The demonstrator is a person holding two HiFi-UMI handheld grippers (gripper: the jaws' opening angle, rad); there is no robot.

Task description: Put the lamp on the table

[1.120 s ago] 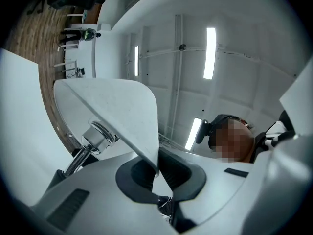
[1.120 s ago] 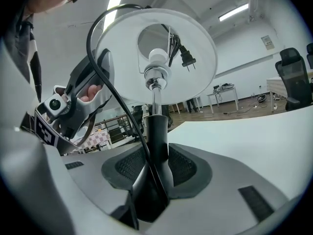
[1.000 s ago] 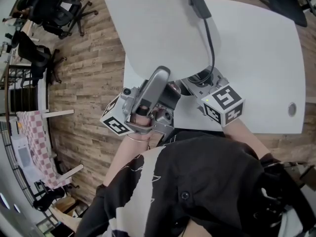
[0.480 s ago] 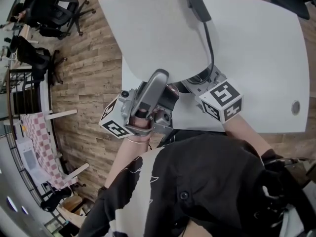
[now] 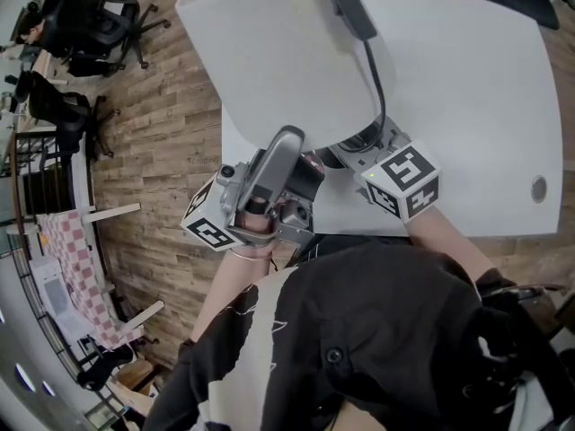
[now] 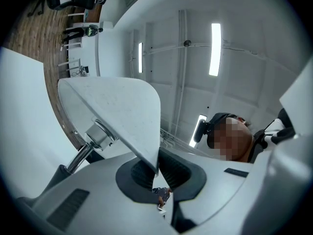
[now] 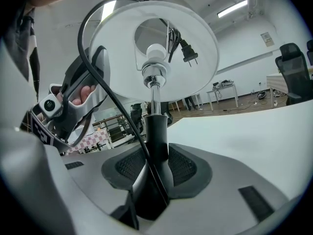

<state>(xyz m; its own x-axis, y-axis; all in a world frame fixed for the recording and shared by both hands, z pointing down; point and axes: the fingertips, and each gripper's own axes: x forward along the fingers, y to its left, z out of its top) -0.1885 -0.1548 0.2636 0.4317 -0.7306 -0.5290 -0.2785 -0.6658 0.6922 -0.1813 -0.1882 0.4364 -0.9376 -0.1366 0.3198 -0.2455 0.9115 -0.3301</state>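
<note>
The lamp has a white shade (image 5: 287,61), a chrome neck and a black stem (image 7: 156,141). It is held in the air above the near left corner of the white table (image 5: 476,106). My left gripper (image 5: 299,146) is shut on the shade's rim (image 6: 122,111), and the thin edge sits between its pads. My right gripper (image 5: 367,146) is shut on the black stem, with the black cord (image 7: 110,92) running past the pads. The plug (image 7: 189,54) hangs inside the shade. The lamp's base is hidden.
The wooden floor (image 5: 162,142) lies left of the table. Black office chairs (image 5: 103,21) stand at the upper left, and a seat with a checkered cloth (image 5: 67,259) at the lower left. The table has a round cable grommet (image 5: 538,188) near its right edge.
The shade has drifted very slightly left in the head view. Both grips are unchanged.
</note>
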